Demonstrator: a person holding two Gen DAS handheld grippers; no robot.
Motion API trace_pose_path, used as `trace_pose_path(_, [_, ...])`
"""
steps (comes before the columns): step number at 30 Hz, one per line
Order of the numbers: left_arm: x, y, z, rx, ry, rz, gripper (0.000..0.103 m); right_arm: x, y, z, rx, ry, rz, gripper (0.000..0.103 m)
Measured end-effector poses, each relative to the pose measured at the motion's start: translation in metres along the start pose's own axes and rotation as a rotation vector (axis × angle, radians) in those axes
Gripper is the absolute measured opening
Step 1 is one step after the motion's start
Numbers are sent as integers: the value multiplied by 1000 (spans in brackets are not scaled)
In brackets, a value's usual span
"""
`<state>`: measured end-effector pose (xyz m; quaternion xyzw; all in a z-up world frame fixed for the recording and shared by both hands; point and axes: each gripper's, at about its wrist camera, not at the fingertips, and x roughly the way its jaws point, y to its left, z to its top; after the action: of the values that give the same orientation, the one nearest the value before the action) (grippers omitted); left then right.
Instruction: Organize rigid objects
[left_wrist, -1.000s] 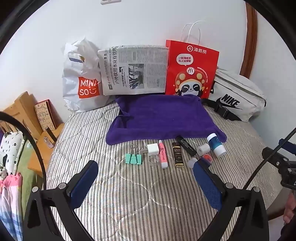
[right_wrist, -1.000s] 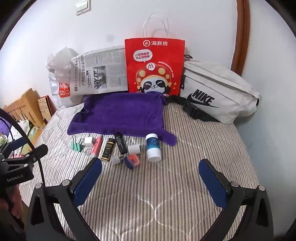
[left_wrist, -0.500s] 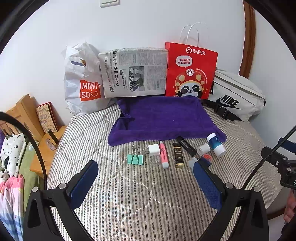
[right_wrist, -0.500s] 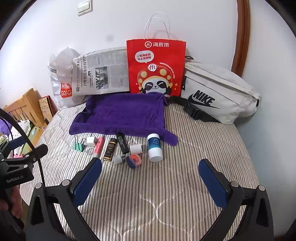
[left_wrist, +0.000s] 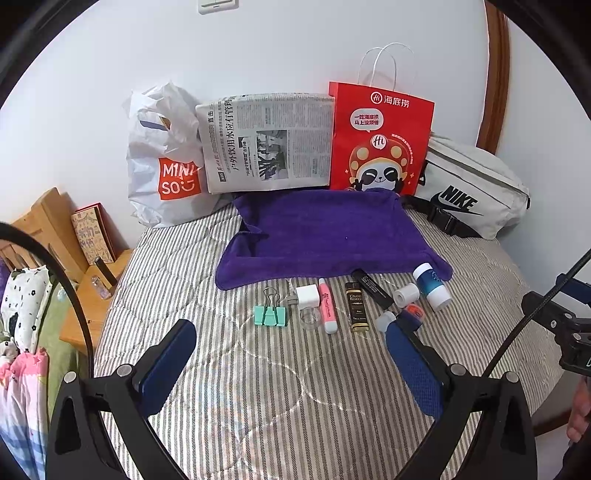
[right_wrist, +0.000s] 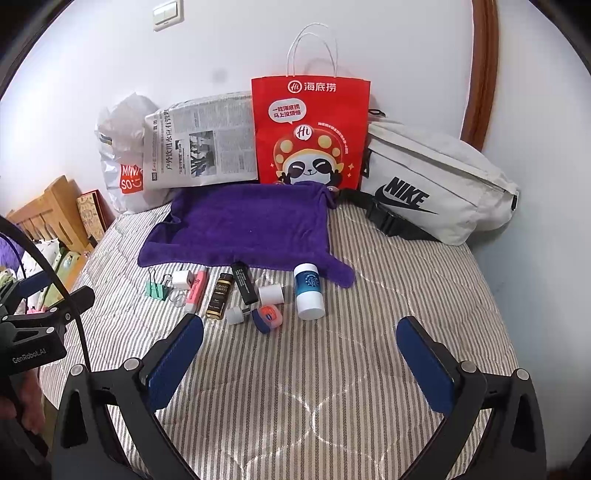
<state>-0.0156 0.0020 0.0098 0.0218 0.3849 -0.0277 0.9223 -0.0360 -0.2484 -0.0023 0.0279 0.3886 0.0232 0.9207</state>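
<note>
A row of small objects lies on the striped bedcover in front of a purple towel (left_wrist: 328, 236) (right_wrist: 243, 229): a green binder clip (left_wrist: 270, 314) (right_wrist: 155, 290), a white charger (left_wrist: 307, 296), a pink highlighter (left_wrist: 327, 311) (right_wrist: 195, 290), a dark gold-lettered bottle (left_wrist: 357, 312) (right_wrist: 219, 295), a black tube (left_wrist: 371, 288) (right_wrist: 244, 282), a white cap (left_wrist: 405, 294) and a blue-and-white bottle (left_wrist: 432, 286) (right_wrist: 308, 290). My left gripper (left_wrist: 291, 363) is open and empty, short of the row. My right gripper (right_wrist: 299, 360) is open and empty, in front of the blue-and-white bottle.
Against the wall stand a white Miniso bag (left_wrist: 166, 166), a folded newspaper (left_wrist: 266, 144), a red paper bag (left_wrist: 380, 144) (right_wrist: 310, 133) and a white Nike waist bag (left_wrist: 469, 192) (right_wrist: 436, 184). A wooden nightstand (left_wrist: 92, 295) sits left of the bed.
Both grippers have tilted up slightly, so the objects and towel sit a little lower in each view. Nothing was taken hold of.
</note>
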Motion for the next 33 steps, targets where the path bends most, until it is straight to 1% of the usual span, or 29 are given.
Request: trace_pose_path(33, [5,-1,-1,18,14,-3,103,4,1,-3,-5,7,-1,103])
